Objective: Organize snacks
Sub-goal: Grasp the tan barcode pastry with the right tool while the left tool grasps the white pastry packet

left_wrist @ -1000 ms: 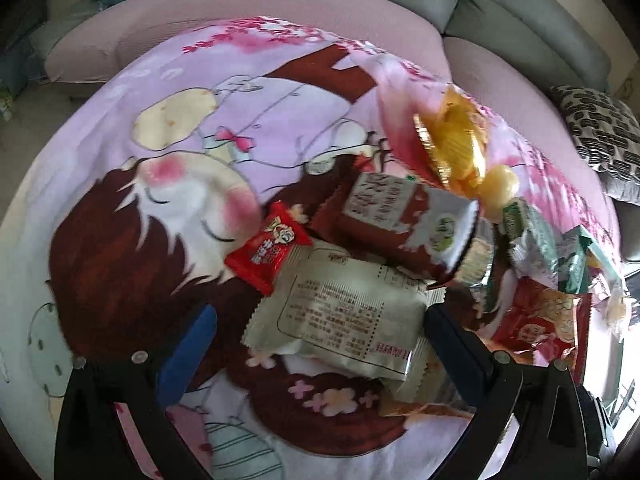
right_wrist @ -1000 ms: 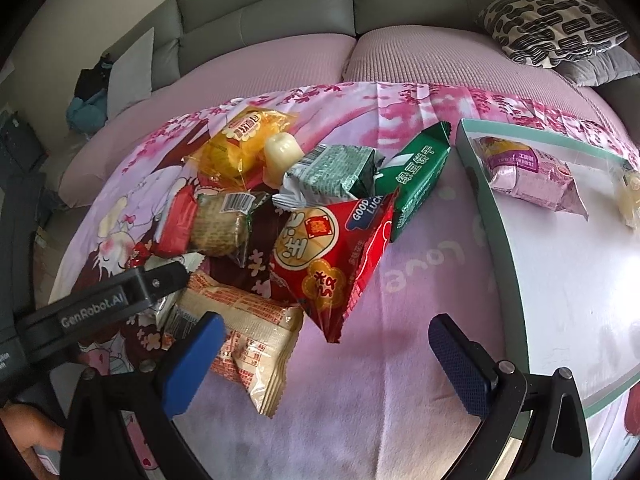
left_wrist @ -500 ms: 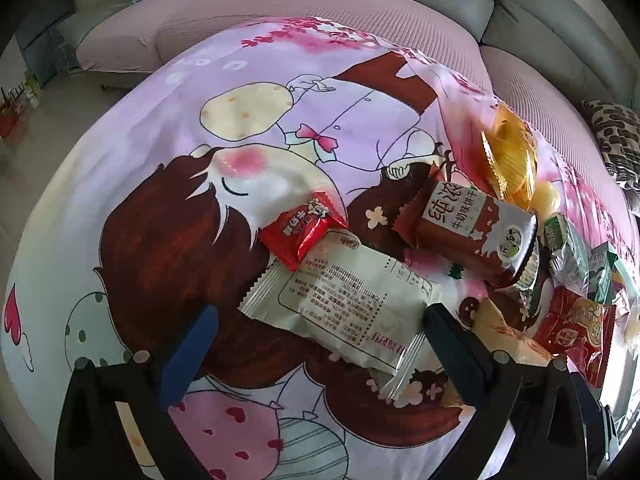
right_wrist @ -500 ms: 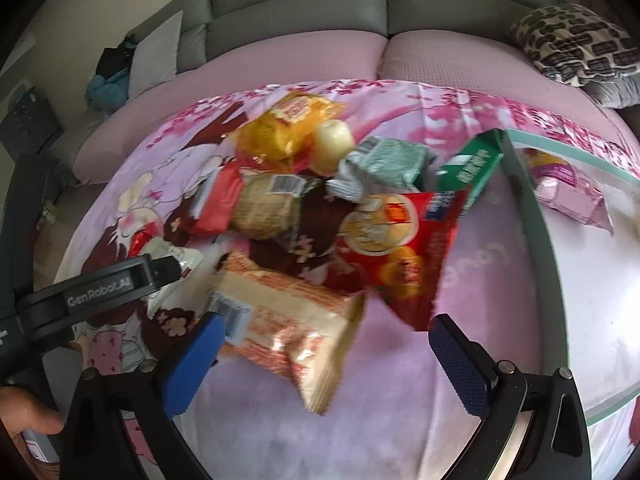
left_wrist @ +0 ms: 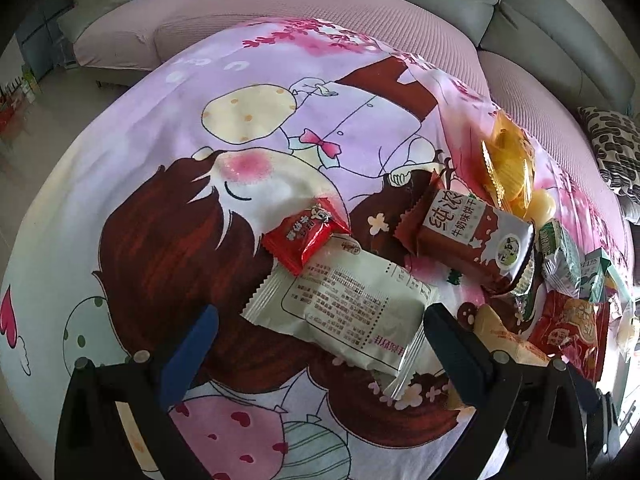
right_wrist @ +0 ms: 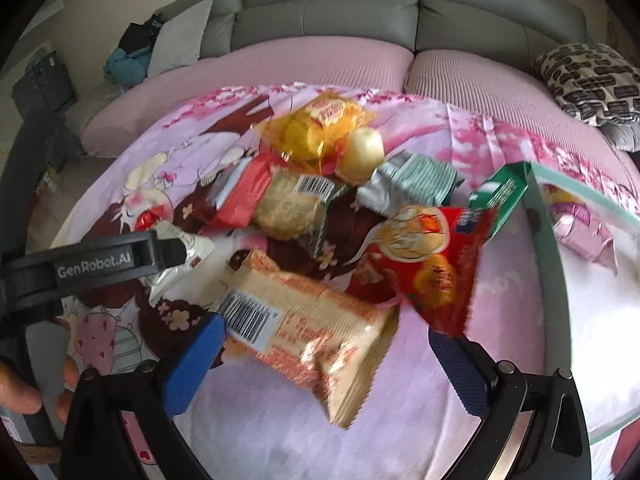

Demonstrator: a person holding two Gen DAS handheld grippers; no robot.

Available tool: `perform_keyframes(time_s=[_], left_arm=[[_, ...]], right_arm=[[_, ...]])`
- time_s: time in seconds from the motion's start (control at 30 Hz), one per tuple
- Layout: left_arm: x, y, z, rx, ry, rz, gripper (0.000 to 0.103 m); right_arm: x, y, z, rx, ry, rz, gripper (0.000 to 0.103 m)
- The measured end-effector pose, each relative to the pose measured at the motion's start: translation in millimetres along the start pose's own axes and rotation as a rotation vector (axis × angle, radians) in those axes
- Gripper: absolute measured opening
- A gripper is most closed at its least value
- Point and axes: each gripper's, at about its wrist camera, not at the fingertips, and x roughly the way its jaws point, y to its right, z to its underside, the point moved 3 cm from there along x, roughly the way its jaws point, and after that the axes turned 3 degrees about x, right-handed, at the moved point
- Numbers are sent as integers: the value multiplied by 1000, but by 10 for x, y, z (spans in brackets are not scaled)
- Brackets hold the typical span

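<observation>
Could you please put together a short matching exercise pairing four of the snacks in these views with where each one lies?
Things:
1. small red candy wrapper
2. purple foil packet
3. beige-orange barcoded biscuit pack
4. round cream-coloured sweet

Places:
A. inside the white tray with a green rim
B. beside the yellow bag
C. overlapping the pale grey-green packet
D. between the right gripper jaws

Pairs: 1-C, 2-A, 3-D, 4-B

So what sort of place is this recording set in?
Most likely a home living room: a grey sofa with a patterned cushion stands behind, and the snack packets lie on a cartoon-print sheet spread over a pink seat.
</observation>
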Motion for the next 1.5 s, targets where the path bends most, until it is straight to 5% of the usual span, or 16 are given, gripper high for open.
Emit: perform_keyframes(time_s=[0.43, 0.87, 1.23, 1.5], left_arm=[[-38, -49, 24, -10, -8, -9, 102], [-22, -38, 23, -6, -10, -12, 102], [-8, -30, 19, 1, -12, -24, 102], [30, 25, 16, 31, -23, -36, 102]], right_arm=[[35, -117, -5, -66, -28, -136, 103], [54, -370, 92, -304, 5, -69, 93], [130, -363, 23, -314, 38, -56, 93], [149, -381, 10, -254, 48, -87, 72]])
